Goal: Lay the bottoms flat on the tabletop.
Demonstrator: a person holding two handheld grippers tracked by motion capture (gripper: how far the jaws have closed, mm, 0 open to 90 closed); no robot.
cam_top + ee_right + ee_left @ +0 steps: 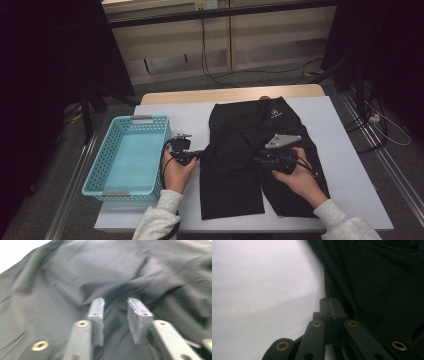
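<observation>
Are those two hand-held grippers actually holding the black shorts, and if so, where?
The left hand-held gripper is shut at the left side edge of the black shorts; whether cloth is pinched cannot be told. The right hand-held gripper is open over the middle, holding nothing.

One pair of black shorts point(255, 150) lies on one table point(340, 150). One blue basket point(127, 155) stands beside it. Two grippers, left point(200, 154) and right point(257, 160), sit in two hands, apparently.

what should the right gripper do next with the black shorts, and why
Probably lower the right gripper and close it on the bunched fold beneath it. Its jaws stand apart over the black shorts with no cloth pinched, while the left gripper sits shut at the shorts' left edge, so that side looks ready for folding.
</observation>
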